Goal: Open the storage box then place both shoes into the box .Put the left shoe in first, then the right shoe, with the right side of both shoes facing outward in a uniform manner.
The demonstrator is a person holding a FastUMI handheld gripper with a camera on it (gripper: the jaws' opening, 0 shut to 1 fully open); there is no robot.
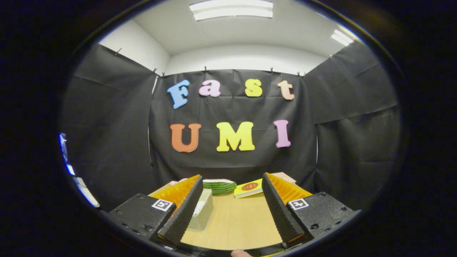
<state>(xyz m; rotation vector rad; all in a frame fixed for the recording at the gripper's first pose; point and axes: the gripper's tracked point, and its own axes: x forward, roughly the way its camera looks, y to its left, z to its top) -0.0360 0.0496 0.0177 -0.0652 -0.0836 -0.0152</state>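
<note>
My gripper [231, 182] is open, held level above a wooden table [235, 221], with nothing between its fingers. A clear plastic storage box [201, 213] stands on the table close to the left finger [182, 210], partly hidden by it. Beyond the fingers, near the far edge of the table, lies a shoe with a green ribbed sole [219, 186]; only its sole side shows. Part of another pale thing peeks out behind the left finger and I cannot tell what it is.
A yellow box with a red mark [249, 188] lies beyond the right finger at the table's far edge, with a brown cardboard corner [285, 177] behind it. Black cloth walls close the booth on three sides. A fingertip [240, 253] shows at the very bottom.
</note>
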